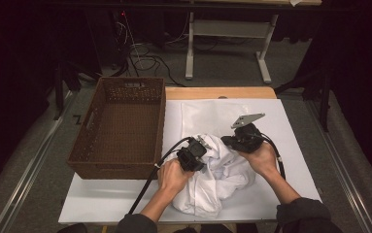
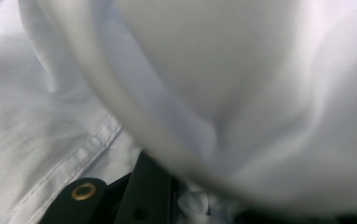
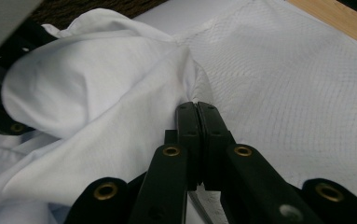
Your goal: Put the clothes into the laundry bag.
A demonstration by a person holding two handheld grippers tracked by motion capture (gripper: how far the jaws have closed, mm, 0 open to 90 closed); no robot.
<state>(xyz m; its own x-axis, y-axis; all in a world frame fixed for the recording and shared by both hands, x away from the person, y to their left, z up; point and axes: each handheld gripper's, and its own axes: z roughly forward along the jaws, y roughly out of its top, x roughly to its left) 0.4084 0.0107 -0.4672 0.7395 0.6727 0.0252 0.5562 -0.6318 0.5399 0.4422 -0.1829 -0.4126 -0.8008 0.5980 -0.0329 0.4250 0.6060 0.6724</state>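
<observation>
From the high view, a crumpled white shirt (image 1: 217,177) lies heaped on the white table (image 1: 280,194), just right of the brown wicker basket (image 1: 120,126). The left gripper (image 1: 199,145) presses into the heap's left side; the right gripper (image 1: 228,141) meets its upper edge.

In the left gripper view, soft folds and a stitched seam (image 2: 80,154) of the shirt crowd the lens; one jaw shows, and whether the pair grips cloth cannot be told, perhaps loosely at best.

In the right gripper view, the right gripper's jaws are pressed together on a pinched fold of the shirt, beside a white mesh sheet (image 3: 297,88) lying flat.
</observation>
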